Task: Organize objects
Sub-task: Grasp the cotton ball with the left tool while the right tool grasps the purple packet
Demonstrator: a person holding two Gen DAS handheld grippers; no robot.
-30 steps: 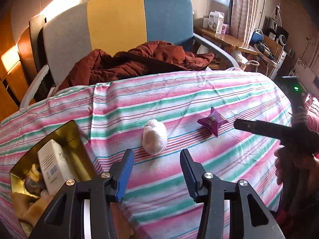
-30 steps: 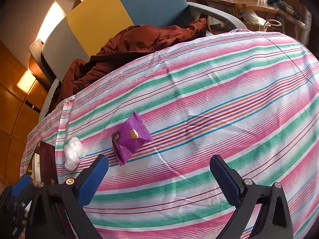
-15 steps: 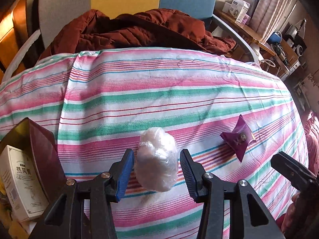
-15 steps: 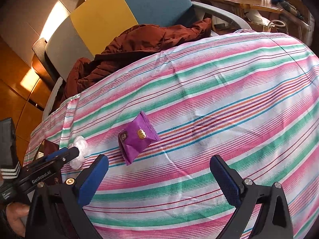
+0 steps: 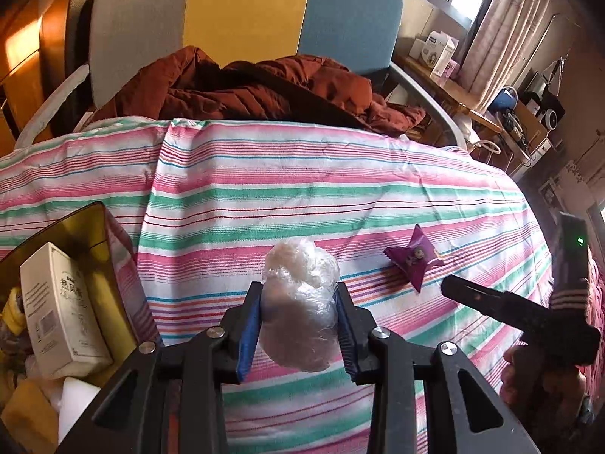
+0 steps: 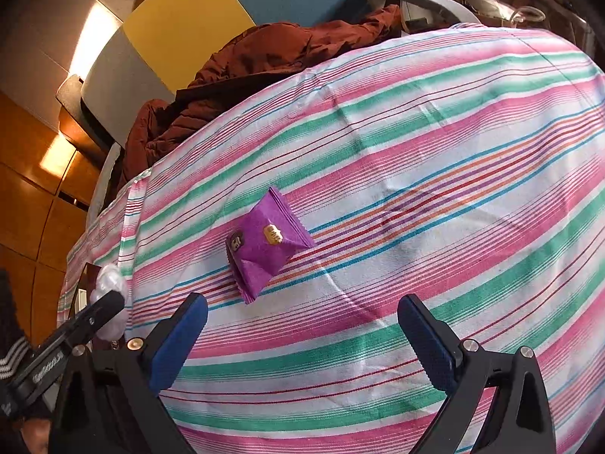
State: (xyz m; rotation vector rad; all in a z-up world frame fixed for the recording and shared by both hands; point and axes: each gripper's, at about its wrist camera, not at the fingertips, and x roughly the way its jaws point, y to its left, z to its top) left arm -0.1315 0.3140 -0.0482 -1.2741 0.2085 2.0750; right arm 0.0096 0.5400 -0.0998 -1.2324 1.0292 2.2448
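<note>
My left gripper (image 5: 298, 319) is shut on a white bundle wrapped in clear plastic (image 5: 300, 302), held just above the striped cloth (image 5: 302, 196). The bundle also shows small in the right wrist view (image 6: 109, 287), with the left gripper's finger in front of it. A purple snack packet (image 5: 414, 261) lies on the cloth to the right of it; it also shows in the right wrist view (image 6: 266, 244). My right gripper (image 6: 302, 335) is open and empty, just short of the packet.
A gold-lined tin (image 5: 81, 223) at the left holds a white carton (image 5: 60, 310) and other items. A red-brown jacket (image 5: 245, 87) lies on the chair (image 5: 242, 7) behind the table. A cluttered desk (image 5: 465, 102) stands at the far right.
My left gripper has closed on the white bundle, which lay between its open jaws half a second ago. The right gripper has come a little closer to the purple packet.
</note>
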